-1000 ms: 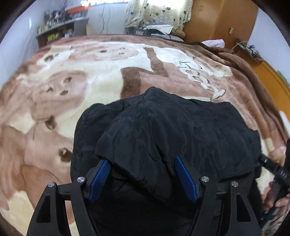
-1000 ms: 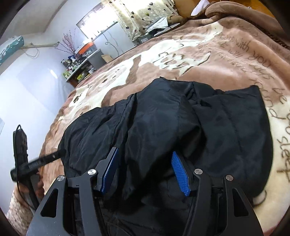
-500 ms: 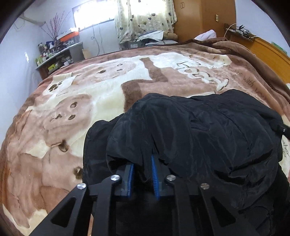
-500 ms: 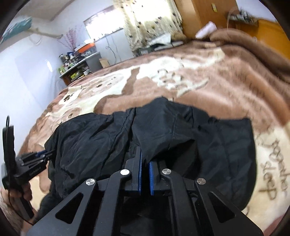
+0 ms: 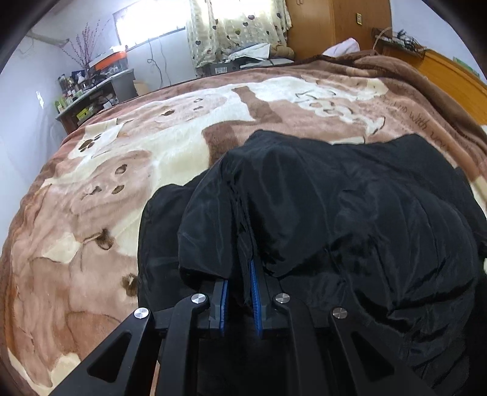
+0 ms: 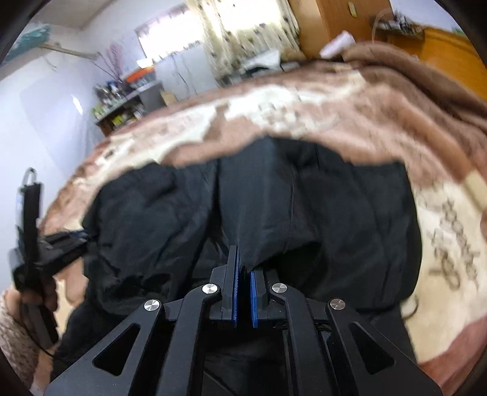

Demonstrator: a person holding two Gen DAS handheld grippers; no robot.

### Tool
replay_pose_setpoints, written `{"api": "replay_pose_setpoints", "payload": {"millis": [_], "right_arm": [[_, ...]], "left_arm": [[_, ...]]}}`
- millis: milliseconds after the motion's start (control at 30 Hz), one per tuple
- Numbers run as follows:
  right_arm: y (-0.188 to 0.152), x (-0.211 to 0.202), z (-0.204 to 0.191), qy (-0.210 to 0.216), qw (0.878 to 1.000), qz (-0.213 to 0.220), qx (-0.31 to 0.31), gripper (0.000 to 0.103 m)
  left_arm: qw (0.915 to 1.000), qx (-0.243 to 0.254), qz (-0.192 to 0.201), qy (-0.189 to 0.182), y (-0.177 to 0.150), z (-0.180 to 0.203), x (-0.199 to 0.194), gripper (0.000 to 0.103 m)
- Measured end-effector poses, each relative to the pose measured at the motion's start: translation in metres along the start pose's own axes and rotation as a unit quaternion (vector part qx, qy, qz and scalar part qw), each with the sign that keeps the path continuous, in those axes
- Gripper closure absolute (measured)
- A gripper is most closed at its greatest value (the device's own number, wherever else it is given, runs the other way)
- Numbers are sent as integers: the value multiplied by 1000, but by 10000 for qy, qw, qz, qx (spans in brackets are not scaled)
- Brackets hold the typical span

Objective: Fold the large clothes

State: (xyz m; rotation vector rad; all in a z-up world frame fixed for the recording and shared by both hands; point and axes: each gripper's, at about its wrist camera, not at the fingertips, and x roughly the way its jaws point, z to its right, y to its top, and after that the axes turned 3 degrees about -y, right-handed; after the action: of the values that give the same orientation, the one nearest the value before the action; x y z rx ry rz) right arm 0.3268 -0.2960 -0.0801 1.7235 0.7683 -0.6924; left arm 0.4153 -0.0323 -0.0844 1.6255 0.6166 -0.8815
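Note:
A large black jacket (image 5: 350,207) lies bunched on the brown and cream blanket (image 5: 127,170) of a bed. My left gripper (image 5: 239,274) is shut on a fold of the jacket's near edge, the cloth pinched between its blue pads. In the right wrist view the same jacket (image 6: 319,207) fills the middle, and my right gripper (image 6: 243,268) is shut on another fold of its near edge. The left gripper (image 6: 61,243) shows at the left of that view, held in a hand at the jacket's left side.
The blanket (image 6: 441,231) spreads wide beyond the jacket on all sides. A cluttered shelf (image 5: 91,97) stands at the far left wall. A curtained window (image 5: 237,27), a wooden wardrobe (image 5: 334,27) and a wooden headboard (image 5: 450,76) lie beyond the bed.
Both grippers, open around the jacket's near edge a second ago, have shut on folds of it. The right view has shifted and blurred as that hand moved.

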Motion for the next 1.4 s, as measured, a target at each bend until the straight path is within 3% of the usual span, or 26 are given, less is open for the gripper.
{"api": "replay_pose_setpoints", "payload": {"millis": [200,333,400,500,600,667,800,867,1000,1133,1200,1400], "right_arm": [[8,26,1,-144,9991,-403,66,97],[6,35,-8,-269,9973,-608,-324,95],[7,24,-11,-424,9969,-505,-433,88],[7,1,-14,-723,9951,-274,-617,70],[9,-28,-19,-847,9923,176,-890,62],[13,-43,-24,-1030,9870,462,-1144,54],[25,-47,-43,-807,9826,685,-1526,50],[32,-30,-51,-514,9848,552,-1563,47],[32,0,-57,-572,9825,399,-1728,47],[28,33,-53,-842,9771,185,-1944,47],[28,44,-44,-767,9785,95,-1911,47],[20,71,-30,-621,9820,-206,-1771,46]], "left_arm": [[9999,13,-61,117,-5,3,8,90],[9995,-175,-245,110,-5,0,15,88],[9991,-324,-267,30,-6,-5,12,89],[9984,-499,-208,-175,-7,-12,-3,84],[9980,-609,-80,-113,-9,-18,-23,61],[9966,-785,210,-164,-8,-24,-44,44],[9939,-944,478,-304,9,-19,-64,32],[9954,-685,356,-571,21,-4,-53,30],[9993,-197,75,-296,28,20,-17,30],[9999,-105,-79,-93,22,21,12,29],[10000,3,-72,-41,19,21,23,29],[9990,-279,-265,-204,8,15,54,29]]}}
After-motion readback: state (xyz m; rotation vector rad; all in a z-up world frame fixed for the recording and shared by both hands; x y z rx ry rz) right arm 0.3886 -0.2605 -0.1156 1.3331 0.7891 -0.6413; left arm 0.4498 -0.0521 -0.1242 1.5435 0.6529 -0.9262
